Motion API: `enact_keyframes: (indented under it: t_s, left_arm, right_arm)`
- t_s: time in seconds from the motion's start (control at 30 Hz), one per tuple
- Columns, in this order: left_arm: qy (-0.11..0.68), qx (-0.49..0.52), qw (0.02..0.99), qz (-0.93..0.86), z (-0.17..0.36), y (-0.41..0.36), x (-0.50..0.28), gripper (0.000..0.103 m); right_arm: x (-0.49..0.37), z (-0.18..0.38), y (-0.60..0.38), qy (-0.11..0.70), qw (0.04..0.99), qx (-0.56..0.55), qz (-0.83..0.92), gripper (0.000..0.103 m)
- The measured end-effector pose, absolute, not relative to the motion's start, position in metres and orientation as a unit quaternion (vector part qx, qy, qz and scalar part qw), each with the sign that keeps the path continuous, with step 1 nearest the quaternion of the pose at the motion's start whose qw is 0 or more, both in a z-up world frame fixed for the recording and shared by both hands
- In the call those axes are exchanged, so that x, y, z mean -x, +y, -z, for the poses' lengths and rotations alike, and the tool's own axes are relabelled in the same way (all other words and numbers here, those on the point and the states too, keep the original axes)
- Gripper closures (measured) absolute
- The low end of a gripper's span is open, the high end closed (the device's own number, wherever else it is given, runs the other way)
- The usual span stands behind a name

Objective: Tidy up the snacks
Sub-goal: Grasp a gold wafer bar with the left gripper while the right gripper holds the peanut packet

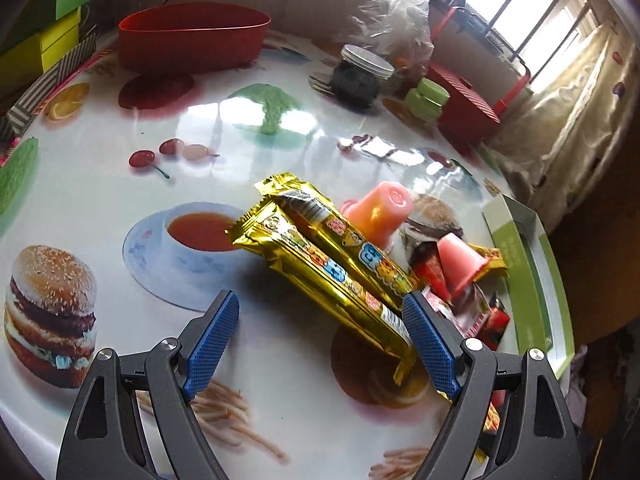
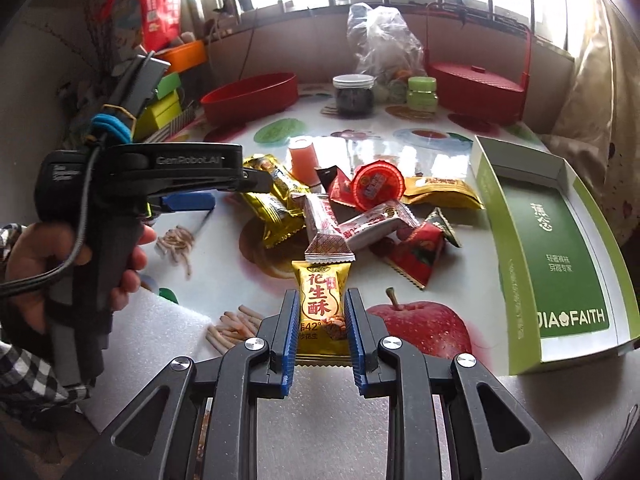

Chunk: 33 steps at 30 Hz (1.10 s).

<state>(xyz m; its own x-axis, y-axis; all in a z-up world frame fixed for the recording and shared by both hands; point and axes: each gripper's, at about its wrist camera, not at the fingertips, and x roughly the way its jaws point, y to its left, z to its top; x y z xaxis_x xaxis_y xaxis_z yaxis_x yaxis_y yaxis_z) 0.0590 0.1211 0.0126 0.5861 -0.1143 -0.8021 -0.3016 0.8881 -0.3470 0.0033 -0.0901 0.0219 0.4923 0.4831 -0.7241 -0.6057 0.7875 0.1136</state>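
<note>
A person holds two grippers over a round desk covered in a glossy food-print cloth. The right gripper [image 2: 322, 312] is closed narrow on a small yellow peanut-candy packet [image 2: 322, 312], pinched across its width near the desk's near edge, with the packet's top end poking forward past the pads. Beyond it, toward the middle of the desk, lies the snack pile [image 2: 360, 208]: gold bars, red and white wrappers and jelly cups, some overlapping. The left gripper [image 1: 320, 316] hangs with its jaws wide over two long gold bars [image 1: 340, 252] lying side by side; its right pad looks to be touching or just beside the nearer bar, the left pad well apart on bare cloth. An open green box [image 2: 552, 240] sits at the desk's right edge, a red bowl [image 2: 252, 96] toward the far left (either may be the intended home; I cannot tell which). To do this step well, I would keep the packet level, carry it clear above the pile so nothing snags, and release only once it is low inside the container. The left gripper should centre on one bar before closing.
</note>
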Motion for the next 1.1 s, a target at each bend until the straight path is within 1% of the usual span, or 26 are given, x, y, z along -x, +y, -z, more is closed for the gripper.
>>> enact_keyframes:
  t_s: [0.1,0.27,0.5,0.83,0.87,0.9,1.1]
  left_arm:
    - [0.454,0.215,0.863,-0.057,-0.012,0.115,-0.064,0.019]
    - [0.478,0.137,0.864,-0.075,-0.011,0.1,-0.071,0.019]
    - [0.497,0.084,0.858,-0.098,-0.006,0.111,-0.059,0.019]
    - [0.498,0.085,0.854,-0.124,-0.004,0.137,-0.04,0.019]
    - [0.497,0.087,0.855,-0.122,-0.005,0.138,-0.041,0.019]
    - [0.495,0.087,0.856,-0.121,-0.005,0.137,-0.042,0.019]
    - [0.487,0.076,0.862,-0.118,-0.003,0.133,-0.05,0.019]
  right_arm:
    - [-0.004,-0.021,-0.092,0.393,0.861,0.071,-0.315,0.081]
    - [-0.001,-0.021,-0.095,0.394,0.861,0.061,-0.317,0.081]
    - [-0.002,-0.021,-0.098,0.392,0.862,0.056,-0.317,0.084]
    - [-0.005,-0.017,-0.093,0.397,0.86,0.067,-0.314,0.084]
    - [-0.005,-0.016,-0.092,0.398,0.859,0.069,-0.314,0.083]
    - [-0.006,-0.015,-0.09,0.399,0.86,0.075,-0.309,0.078]
    - [-0.01,-0.006,-0.079,0.405,0.86,0.11,-0.289,0.074]
